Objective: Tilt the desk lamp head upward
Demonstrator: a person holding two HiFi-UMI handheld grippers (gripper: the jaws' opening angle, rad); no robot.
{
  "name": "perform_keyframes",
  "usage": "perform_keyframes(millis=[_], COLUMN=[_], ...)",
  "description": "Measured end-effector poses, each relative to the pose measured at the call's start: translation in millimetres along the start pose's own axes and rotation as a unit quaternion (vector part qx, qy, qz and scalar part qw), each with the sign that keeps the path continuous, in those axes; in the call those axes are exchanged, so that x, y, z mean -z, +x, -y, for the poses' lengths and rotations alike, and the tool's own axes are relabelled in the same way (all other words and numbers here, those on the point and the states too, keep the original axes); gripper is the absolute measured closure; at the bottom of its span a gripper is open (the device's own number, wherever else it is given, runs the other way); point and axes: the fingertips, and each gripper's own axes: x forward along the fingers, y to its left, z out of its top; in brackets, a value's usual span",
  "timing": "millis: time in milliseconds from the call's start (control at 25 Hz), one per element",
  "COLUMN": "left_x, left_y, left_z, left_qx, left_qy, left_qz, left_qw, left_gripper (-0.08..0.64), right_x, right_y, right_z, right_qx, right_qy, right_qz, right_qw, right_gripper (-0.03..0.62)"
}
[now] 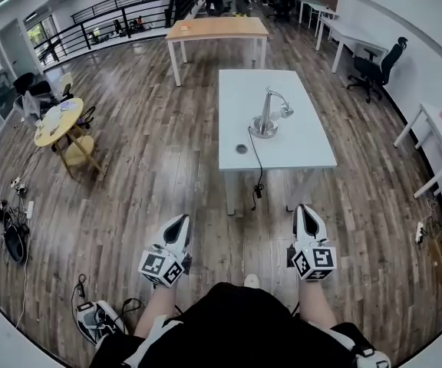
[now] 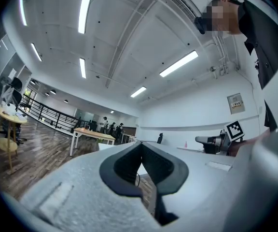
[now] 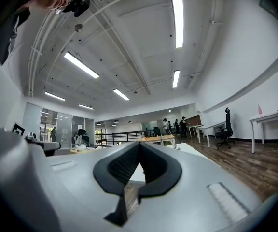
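Observation:
A silver desk lamp [image 1: 268, 116] stands on a round base on the white table [image 1: 298, 146] ahead of me; its head leans to the right and downward. A black cable [image 1: 256, 167] runs from it over the table's near edge. My left gripper [image 1: 183, 222] and right gripper [image 1: 304, 213] hover over the wooden floor short of the table, both shut and empty. In the right gripper view the lamp [image 3: 168, 141] is tiny, beyond the shut tips [image 3: 139, 144]. The left gripper view shows shut tips [image 2: 141, 145] and the table edge [image 2: 106, 146].
A wooden-topped table [image 1: 217, 29] stands beyond the white one. A round yellow table [image 1: 58, 121] with chairs is at left. White desks [image 1: 440, 140] and an office chair [image 1: 374, 69] line the right. Bags and cables [image 1: 14, 232] lie on the floor at left.

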Motion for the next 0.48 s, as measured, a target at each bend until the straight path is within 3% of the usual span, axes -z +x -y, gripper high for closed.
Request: perform_keyframes(millis=[280,480], left_x=[8.2,17.6], left_y=[68.0,118.5], left_z=[4.8,16.2], left_qx=[-0.007,-0.003], left_qy=[0.002,0.0], left_qz=[0.001,0.004], left_qw=[1.0,1.0], left_gripper=[0.561,0.561], right_x=[-12.8,-17.5], right_y=[40.5,64.4], right_z=[57.6,82.9], right_qx=[-0.005,-0.008], right_qy=[0.001,0.035], right_qz=[0.006,0.017], right_qw=[1.0,0.999], right_gripper=[0.588,0.588])
